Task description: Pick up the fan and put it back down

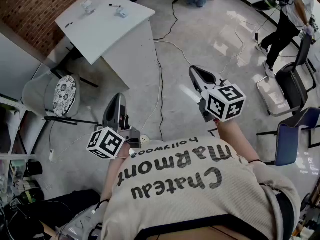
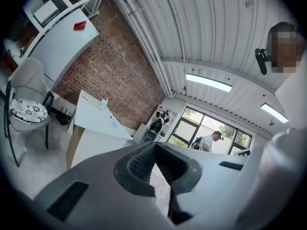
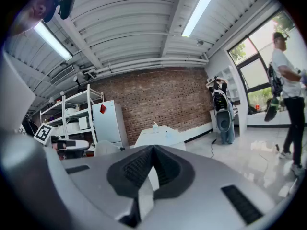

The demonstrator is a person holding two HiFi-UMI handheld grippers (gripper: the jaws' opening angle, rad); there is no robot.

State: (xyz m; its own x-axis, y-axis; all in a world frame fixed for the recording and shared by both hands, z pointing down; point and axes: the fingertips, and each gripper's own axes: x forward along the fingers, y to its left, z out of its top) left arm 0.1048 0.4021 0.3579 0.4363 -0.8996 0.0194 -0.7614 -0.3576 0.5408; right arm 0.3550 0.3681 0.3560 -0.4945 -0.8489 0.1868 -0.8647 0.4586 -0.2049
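Grey left gripper (image 1: 118,98): jaws together, nothing held | right gripper (image 1: 194,70): jaws together, nothing held

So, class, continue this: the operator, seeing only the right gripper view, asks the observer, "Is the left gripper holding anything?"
Observer: No. The left gripper has its jaws together, with nothing between them.
Operator: What stands on that side?
Observer: A grey chair with a patterned cushion on its seat.
Operator: And on the person's right?
Observer: A blue chair stands there.
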